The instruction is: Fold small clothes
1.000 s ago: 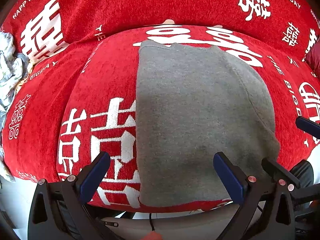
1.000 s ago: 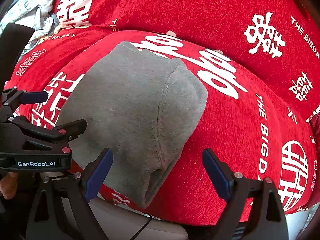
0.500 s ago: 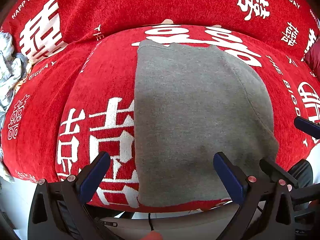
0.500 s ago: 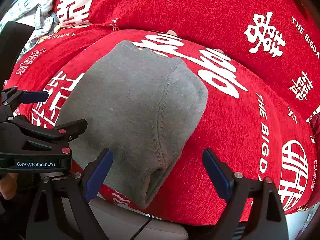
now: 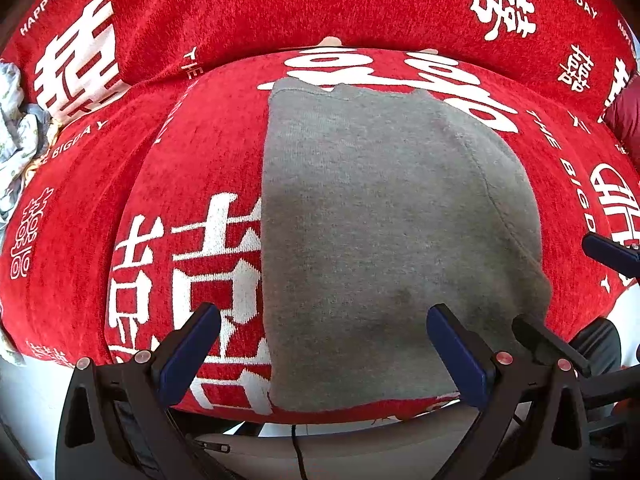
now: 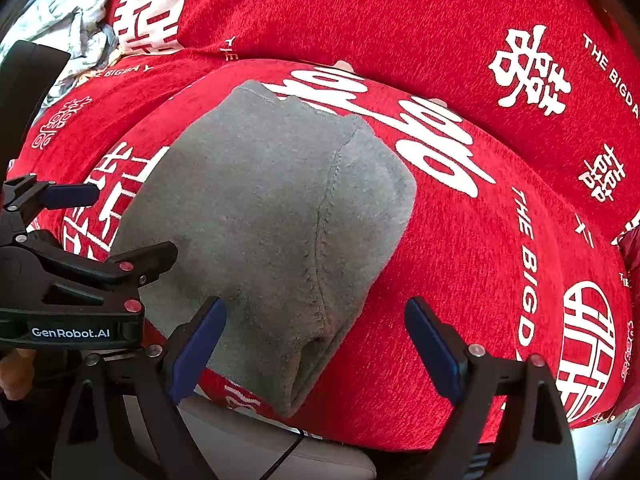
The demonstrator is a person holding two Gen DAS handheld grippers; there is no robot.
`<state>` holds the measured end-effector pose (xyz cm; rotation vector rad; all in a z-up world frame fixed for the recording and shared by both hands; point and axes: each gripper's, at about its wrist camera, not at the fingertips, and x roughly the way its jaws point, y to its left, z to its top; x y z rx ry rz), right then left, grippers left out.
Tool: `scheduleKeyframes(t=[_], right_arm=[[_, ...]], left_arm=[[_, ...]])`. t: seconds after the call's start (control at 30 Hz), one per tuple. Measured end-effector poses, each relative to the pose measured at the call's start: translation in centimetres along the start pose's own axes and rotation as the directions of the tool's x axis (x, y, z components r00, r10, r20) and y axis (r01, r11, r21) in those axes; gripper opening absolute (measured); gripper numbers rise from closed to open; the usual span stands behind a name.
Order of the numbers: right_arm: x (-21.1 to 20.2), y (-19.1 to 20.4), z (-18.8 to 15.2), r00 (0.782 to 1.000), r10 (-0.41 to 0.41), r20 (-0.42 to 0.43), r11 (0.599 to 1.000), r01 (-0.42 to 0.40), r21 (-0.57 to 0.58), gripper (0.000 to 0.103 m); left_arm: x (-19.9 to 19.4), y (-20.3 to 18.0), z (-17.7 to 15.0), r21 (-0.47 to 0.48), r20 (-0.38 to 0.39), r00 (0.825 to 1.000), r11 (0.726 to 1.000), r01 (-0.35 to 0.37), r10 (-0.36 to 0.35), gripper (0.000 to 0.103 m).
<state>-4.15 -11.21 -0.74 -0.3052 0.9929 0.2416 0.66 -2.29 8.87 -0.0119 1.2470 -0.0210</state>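
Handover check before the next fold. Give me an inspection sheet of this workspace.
Surface: red cover with white lettering, over a cushion.
Job's things: grey garment lies folded flat on the cover, seam showing.
Clutter: pale crumpled cloth at far left.
Grippers: left gripper and right gripper both open, holding nothing, at the garment's near edge.
Cables: thin dark cable below the cushion's front edge.
Surroundings: dark red item at right edge, unclear.

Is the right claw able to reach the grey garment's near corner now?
Probably yes: the right claw is open, the grey garment lies flat on the red cover, and nothing blocks the way.
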Motion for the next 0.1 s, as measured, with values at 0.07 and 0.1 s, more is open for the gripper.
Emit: scheduleKeyframes(t=[0.07,0.1], right_arm=[[0.11,-0.02,-0.09,1.0,0.0,-0.002,1.0,0.0,-0.002,0.093],[0.11,-0.01,-0.08,1.0,0.0,-0.002,1.0,0.0,-0.001,0.093]], left_arm=[[-0.07,0.08,-0.07,0.001,0.005,1.0,1.0,-0.001,0.001,0.103],[-0.09,0.15,-0.1,0.002,0.005,1.0,1.0,-0.001,0.001,0.103]])
